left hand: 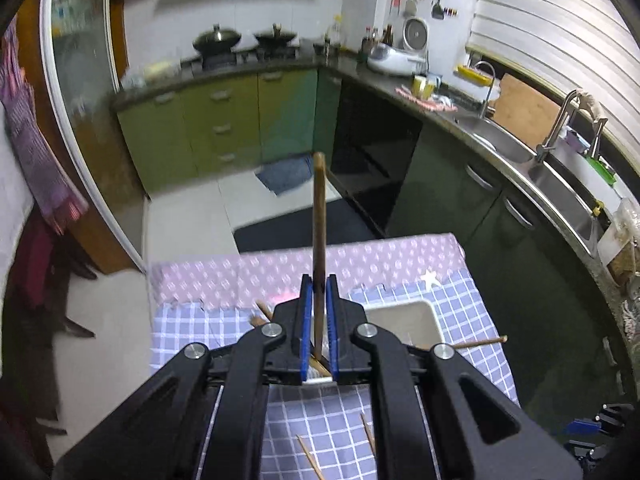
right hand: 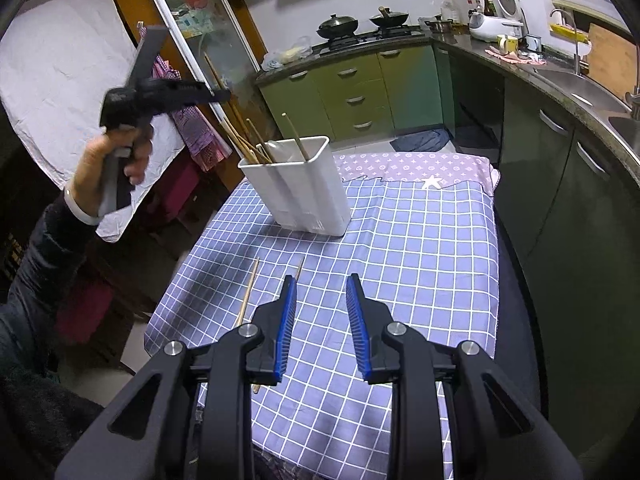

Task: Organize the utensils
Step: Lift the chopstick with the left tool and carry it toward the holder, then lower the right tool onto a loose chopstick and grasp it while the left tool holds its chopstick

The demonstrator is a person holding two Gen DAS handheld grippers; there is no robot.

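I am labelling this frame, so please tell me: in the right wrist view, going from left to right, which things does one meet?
Person's hand → left gripper, holding a chopstick → white holder → white star on the cloth → yellow mug.

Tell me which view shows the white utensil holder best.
The right wrist view: the white utensil holder stands whole on the checked cloth, chopsticks sticking out. The left wrist view shows only part of its rim, seen from above behind the left gripper.
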